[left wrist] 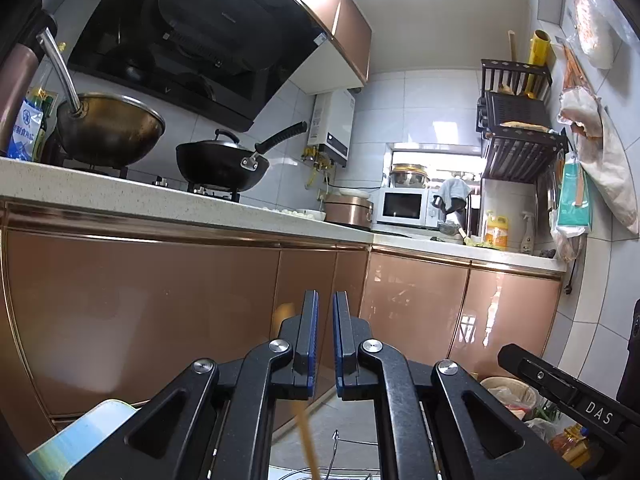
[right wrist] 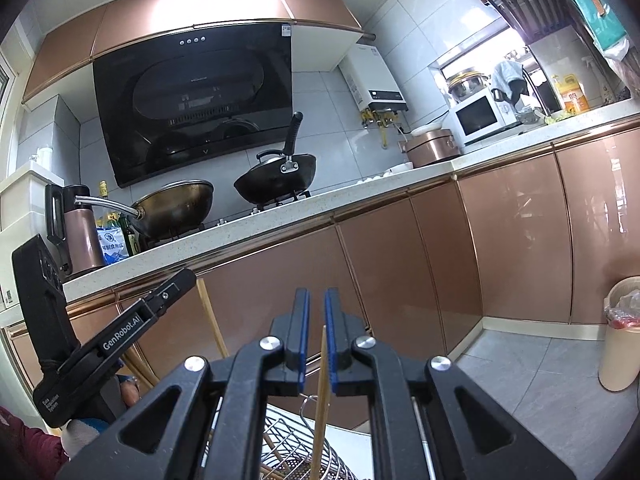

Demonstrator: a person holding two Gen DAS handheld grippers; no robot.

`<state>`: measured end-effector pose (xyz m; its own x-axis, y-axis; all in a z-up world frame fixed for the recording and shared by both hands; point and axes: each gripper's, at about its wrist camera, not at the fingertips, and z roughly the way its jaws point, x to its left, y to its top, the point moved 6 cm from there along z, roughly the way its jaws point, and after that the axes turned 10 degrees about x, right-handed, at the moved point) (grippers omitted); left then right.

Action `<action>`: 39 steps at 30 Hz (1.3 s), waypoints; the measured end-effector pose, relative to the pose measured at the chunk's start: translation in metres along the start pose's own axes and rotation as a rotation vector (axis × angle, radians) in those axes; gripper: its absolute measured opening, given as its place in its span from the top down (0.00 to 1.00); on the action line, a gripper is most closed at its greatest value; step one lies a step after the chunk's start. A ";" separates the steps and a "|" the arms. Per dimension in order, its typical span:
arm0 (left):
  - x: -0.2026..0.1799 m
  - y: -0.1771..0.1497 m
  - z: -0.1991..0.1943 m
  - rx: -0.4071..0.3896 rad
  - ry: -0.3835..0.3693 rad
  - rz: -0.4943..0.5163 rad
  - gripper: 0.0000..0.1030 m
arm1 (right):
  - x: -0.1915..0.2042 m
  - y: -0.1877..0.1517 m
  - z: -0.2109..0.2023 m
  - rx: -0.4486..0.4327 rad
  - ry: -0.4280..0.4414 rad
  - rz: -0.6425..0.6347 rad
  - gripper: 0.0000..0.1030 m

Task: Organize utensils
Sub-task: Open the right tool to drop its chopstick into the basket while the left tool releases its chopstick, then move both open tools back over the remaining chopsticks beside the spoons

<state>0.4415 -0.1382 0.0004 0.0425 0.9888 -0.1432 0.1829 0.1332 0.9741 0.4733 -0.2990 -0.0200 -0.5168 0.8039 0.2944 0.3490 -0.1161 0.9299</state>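
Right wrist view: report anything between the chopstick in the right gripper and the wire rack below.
Nothing visible does. The chopstick in the right gripper hangs straight down to the wire rack directly beneath; its lower end leaves the picture.

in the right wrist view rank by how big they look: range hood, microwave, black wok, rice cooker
1. range hood
2. black wok
3. microwave
4. rice cooker
The microwave and rice cooker stand farther off, so real sizes may differ.
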 end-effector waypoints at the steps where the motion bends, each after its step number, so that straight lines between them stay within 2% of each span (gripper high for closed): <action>1: -0.001 0.000 -0.001 -0.002 -0.001 0.004 0.93 | 0.000 0.000 -0.002 0.001 -0.002 0.000 0.92; 4: -0.002 0.005 -0.006 -0.001 -0.014 0.012 0.88 | -0.001 0.002 -0.008 0.000 -0.018 0.006 0.92; 10: 0.003 0.029 -0.031 -0.006 -0.033 0.017 0.70 | 0.006 0.016 -0.034 -0.011 -0.074 0.005 0.92; 14: 0.012 0.050 -0.060 0.003 -0.022 0.048 0.50 | 0.022 0.028 -0.071 -0.033 -0.118 -0.003 0.91; 15: 0.016 0.054 -0.068 0.008 -0.021 0.057 0.47 | 0.026 0.030 -0.079 -0.034 -0.127 -0.004 0.90; 17: 0.024 0.059 -0.085 0.014 -0.010 0.084 0.44 | 0.039 0.030 -0.098 -0.031 -0.148 -0.012 0.79; 19: 0.033 0.063 -0.101 0.017 0.007 0.107 0.37 | 0.050 0.028 -0.111 -0.015 -0.162 -0.021 0.72; 21: 0.044 0.064 -0.116 0.040 0.023 0.122 0.34 | 0.063 0.020 -0.121 0.025 -0.181 -0.028 0.71; 25: 0.066 0.051 -0.139 0.135 0.046 0.148 0.32 | 0.084 -0.010 -0.132 0.149 -0.212 -0.010 0.67; 29: 0.090 0.021 -0.155 0.272 0.079 0.168 0.32 | 0.099 -0.049 -0.140 0.267 -0.232 0.023 0.67; 35: 0.122 -0.041 -0.183 0.453 0.124 0.187 0.32 | 0.123 -0.095 -0.159 0.371 -0.258 0.037 0.67; 39: 0.135 -0.072 -0.204 0.538 0.132 0.184 0.32 | 0.141 -0.118 -0.172 0.437 -0.270 0.034 0.67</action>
<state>0.2338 -0.0001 -0.0531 0.0040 0.9970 0.0769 0.6591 -0.0605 0.7496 0.2251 -0.2718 -0.0503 -0.2990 0.9326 0.2020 0.6860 0.0629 0.7249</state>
